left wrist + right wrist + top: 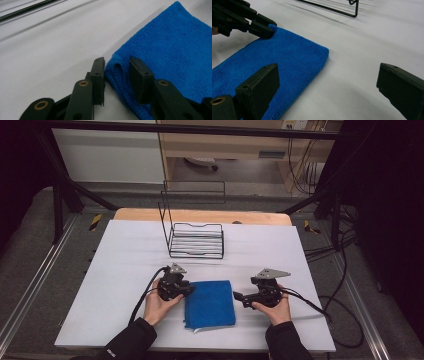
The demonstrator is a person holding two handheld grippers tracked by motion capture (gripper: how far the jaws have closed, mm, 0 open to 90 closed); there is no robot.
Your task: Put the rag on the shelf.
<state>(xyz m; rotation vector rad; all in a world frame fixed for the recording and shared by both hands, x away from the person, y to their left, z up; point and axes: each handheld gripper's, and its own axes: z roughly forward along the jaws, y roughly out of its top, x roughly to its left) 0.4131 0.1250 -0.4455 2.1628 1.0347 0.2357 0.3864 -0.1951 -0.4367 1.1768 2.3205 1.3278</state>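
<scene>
Because the blue cloth [210,303] lies folded flat on the white counter [125,270], at about 6 o'clock from the wire rack [195,240] and well apart from it, its layered edges are the only parts that offer a grip. In the left gripper view the left tool [117,67] straddles the fold at the cloth's corner [117,67]: one jaw stands on the counter just beside the edge, the other rests on top of the fabric, and a small gap remains, so the jaws are narrowed around the fold but not yet pressing it. This low, near-level approach suits pinching all layers together.

At 3 o'clock of the cloth, the right tool [239,296] is held just beside the opposite edge with jaws spread wide and nothing between them, one jaw over the fabric and one over bare counter, judged ready to take that side.

The rack stands vacant at 12 o'clock, a likely destination.
</scene>
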